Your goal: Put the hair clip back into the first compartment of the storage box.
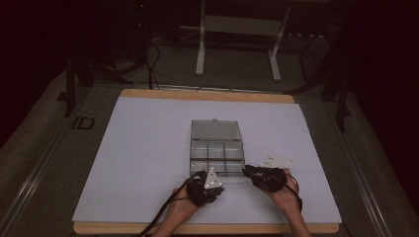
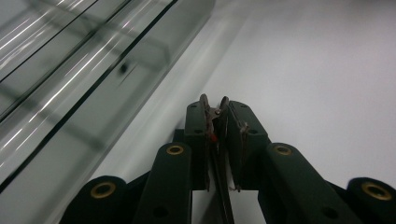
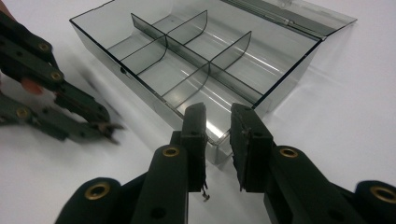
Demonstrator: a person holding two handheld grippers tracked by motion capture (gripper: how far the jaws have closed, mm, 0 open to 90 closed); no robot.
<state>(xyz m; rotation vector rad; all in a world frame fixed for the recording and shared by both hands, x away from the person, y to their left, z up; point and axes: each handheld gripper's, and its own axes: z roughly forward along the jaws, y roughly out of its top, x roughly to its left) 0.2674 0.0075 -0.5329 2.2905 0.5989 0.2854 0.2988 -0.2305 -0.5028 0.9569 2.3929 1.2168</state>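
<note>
1. A clear plastic box (image 1: 217, 157) with dividers sits open near the middle of the white sheet (image 1: 138, 148) on the table; its lid (image 1: 216, 130) lies folded back flat at 12 o'clock of the tray.
2. The left gripper (image 1: 196, 177) lies at about 7 o'clock of the box, just beside its near left corner; in the left gripper view (image 2: 215, 109) its jaws are pressed nearly together with only a thin slit between them, and a small thin thing with a red spot shows in that slit, but I cannot tell what it is; the box wall runs blurred at 10 o'clock of the jaws, apart from them.
3. The right gripper (image 1: 248, 171) sits at about 5 o'clock of the box, at its near right corner; in the right gripper view (image 3: 218, 121) its jaws stand a little apart, one on either side of the near corner of the box (image 3: 205, 70); whether the pads press on the wall I cannot tell.
4. In the right gripper view the left gripper (image 3: 109, 128) shows at 9 o'clock, its tips closed and off the box.
</note>
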